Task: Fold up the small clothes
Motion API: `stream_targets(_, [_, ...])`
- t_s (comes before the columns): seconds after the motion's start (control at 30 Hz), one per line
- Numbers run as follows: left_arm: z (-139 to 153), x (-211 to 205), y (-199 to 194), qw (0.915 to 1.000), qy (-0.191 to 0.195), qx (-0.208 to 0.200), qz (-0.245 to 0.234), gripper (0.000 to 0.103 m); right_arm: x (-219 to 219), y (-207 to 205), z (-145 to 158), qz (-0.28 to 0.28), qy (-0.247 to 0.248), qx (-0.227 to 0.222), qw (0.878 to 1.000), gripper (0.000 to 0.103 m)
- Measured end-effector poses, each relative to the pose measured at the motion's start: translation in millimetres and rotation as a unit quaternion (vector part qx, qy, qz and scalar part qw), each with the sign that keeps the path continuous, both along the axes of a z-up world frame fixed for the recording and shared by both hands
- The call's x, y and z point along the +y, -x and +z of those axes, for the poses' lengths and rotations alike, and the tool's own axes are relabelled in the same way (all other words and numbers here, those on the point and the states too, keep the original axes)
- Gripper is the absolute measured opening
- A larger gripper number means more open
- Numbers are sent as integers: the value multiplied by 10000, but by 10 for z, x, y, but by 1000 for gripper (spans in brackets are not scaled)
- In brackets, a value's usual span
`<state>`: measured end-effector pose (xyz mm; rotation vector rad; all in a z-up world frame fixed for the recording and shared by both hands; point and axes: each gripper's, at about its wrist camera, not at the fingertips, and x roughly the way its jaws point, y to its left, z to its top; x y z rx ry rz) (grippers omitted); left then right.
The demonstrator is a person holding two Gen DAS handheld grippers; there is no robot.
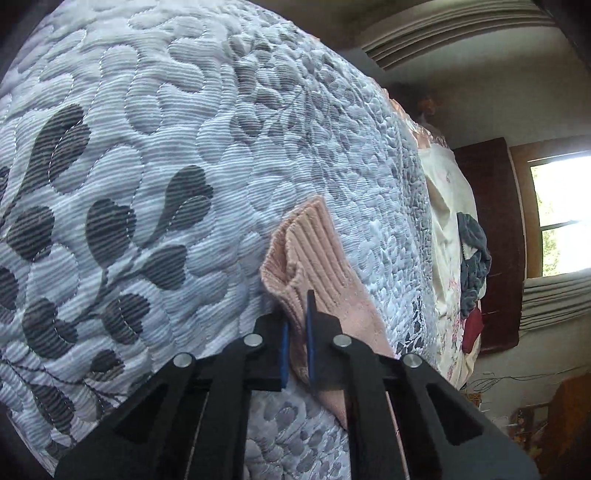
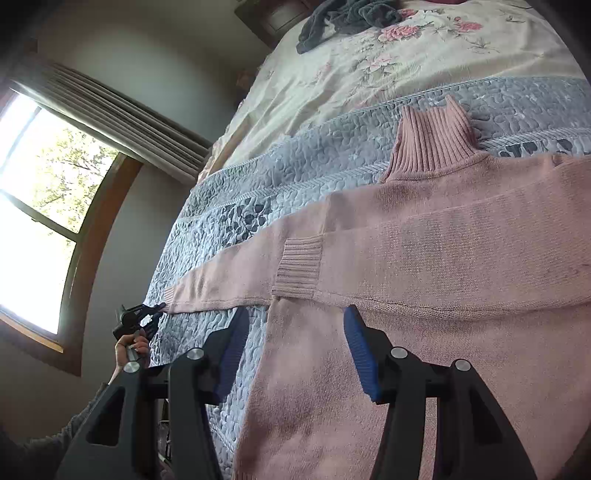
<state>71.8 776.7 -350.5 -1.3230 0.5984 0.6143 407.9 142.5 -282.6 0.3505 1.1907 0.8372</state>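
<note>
A pink knit turtleneck sweater (image 2: 424,258) lies flat on the grey leaf-patterned quilt (image 2: 229,206), with its ribbed collar (image 2: 436,140) toward the floral sheet. One sleeve lies folded across the chest, and its ribbed cuff (image 2: 299,267) rests near the side seam. The other sleeve (image 2: 221,284) stretches out toward the bed's edge. My left gripper (image 1: 297,325) is shut on that sleeve's cuff end (image 1: 310,251). The right wrist view shows the left gripper (image 2: 155,308), small, in a hand. My right gripper (image 2: 295,321) hovers open over the sweater's side edge, with nothing between its blue pads.
A cream floral sheet (image 2: 388,62) covers the bed beyond the quilt, with a dark grey garment (image 2: 347,18) bunched on it. A window (image 2: 40,206) with a rolled blind is beside the bed. The bed's edge (image 2: 177,266) runs close to the outstretched sleeve.
</note>
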Motion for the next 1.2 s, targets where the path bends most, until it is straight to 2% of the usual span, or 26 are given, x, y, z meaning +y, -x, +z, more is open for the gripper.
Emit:
stream_targets(0.17, [569,-231,-315,9973,-438,-347,-470,5,-146,54,77,-132,78,-11,9999,54])
stream_targets(0.37, [1250,-678,-832,9863,-856,-828,-1142,5,-356,124,239,-218,28,-90,9997,54])
stream_targets(0.57, [1531,-1188,-1396,9740,-1020,-999,-1759,5,-588,118,352,-368,4,-168,9992,54])
stream_targets(0.73, [1501,-1704,-1865,9606,-1138,-954,-2351,5,-747,76,291,-508,-29,-84,9987,54])
stream_targets(0.93, [1196,-2386,-2492,9381,-1264,-686,-3151,5,-780,-6,122,-480,-121,160,9986,55])
stream_targets(1.13, [728,-3152,-3039,9045,-1379,-293,-4024,5,-711,-176,-132,-413,-258,544,9973,58])
stream_targets(1.2, [538,-3401,-3175,8913,-1404,-155,-4309,5,-692,-269,-236,-438,-370,726,9957,65])
